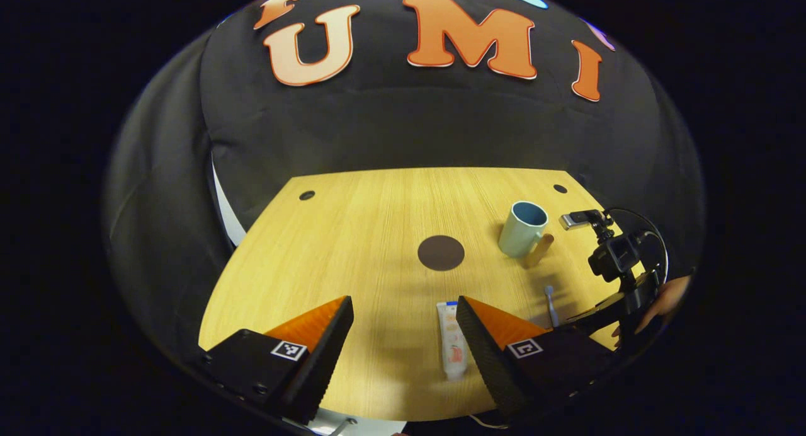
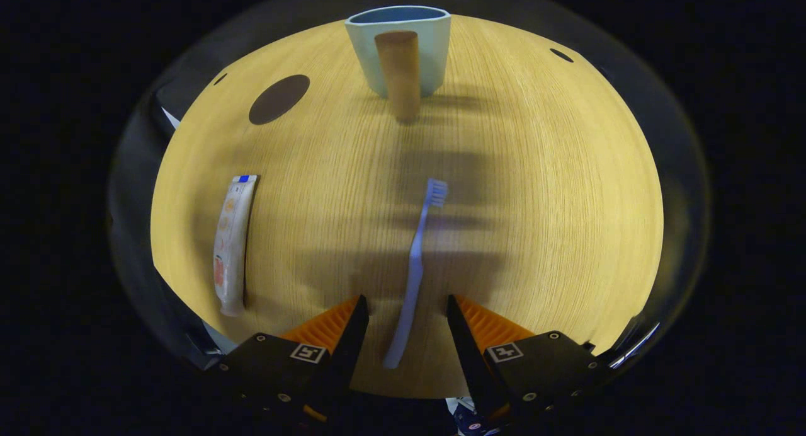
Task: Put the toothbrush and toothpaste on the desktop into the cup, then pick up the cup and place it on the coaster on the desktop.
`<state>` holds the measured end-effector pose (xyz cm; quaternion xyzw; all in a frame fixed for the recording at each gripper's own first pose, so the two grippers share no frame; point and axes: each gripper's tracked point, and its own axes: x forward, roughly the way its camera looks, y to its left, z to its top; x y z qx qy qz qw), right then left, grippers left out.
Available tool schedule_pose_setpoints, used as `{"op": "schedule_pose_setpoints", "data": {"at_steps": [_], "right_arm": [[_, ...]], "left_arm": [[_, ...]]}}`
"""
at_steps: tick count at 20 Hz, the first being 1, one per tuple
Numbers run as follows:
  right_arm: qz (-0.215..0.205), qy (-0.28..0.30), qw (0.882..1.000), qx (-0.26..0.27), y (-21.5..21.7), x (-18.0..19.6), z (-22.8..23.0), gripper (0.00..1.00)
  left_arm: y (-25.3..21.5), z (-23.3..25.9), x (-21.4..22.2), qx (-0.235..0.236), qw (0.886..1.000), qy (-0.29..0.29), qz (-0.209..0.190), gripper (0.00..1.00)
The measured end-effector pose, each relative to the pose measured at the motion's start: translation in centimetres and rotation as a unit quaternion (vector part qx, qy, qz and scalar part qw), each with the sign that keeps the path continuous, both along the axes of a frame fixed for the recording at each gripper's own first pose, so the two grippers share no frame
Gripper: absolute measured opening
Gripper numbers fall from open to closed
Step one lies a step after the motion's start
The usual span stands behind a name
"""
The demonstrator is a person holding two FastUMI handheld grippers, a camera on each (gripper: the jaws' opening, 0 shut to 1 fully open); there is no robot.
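A pale blue cup [image 1: 524,228] with a wooden handle [image 1: 539,251] stands upright on the wooden desktop [image 1: 365,234]. A dark round coaster [image 1: 441,252] lies left of it. The white toothpaste tube [image 1: 452,348] lies flat just inside my left gripper's [image 1: 403,310] right finger; that gripper is open and above the desk. In the right gripper view the blue toothbrush [image 2: 415,266] lies flat, its handle end between the open fingers of my right gripper [image 2: 403,307], untouched. The cup [image 2: 399,48], coaster [image 2: 279,99] and toothpaste [image 2: 232,247] lie farther off there.
The right gripper with its camera and a hand [image 1: 655,304] sits at the desk's right edge in the left gripper view. Small dark holes [image 1: 306,195] mark the desk's far corners. Black cloth walls close behind the desk.
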<state>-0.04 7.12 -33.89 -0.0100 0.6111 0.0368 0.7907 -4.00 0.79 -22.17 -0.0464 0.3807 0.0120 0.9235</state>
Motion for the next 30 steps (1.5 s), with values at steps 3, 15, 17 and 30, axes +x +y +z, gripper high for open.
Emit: {"op": "schedule_pose_setpoints", "data": {"at_steps": [3, 15, 17, 30], "right_arm": [[0.005, 0.016, 0.999, -0.028, -0.6, 0.0, -0.2, 0.69], [-0.035, -0.021, 0.999, 0.026, 0.4, 1.0, 1.7, 0.04], [-0.037, -0.038, 0.998, 0.03, 0.2, 1.0, 2.6, 0.05], [-0.058, -0.218, 0.972, 0.071, 0.8, 5.0, 12.3, 0.05]], "left_arm": [[-0.8, -1.6, 0.0, -0.006, 0.999, 0.038, -0.018, 0.99], [-6.1, -13.0, -2.2, -0.072, 0.96, 0.256, -0.088, 0.99], [-7.0, -15.2, -2.2, -0.081, 0.95, 0.287, -0.09, 0.95], [-8.2, -20.8, 1.9, -0.057, 0.925, 0.355, -0.119, 0.44]]}}
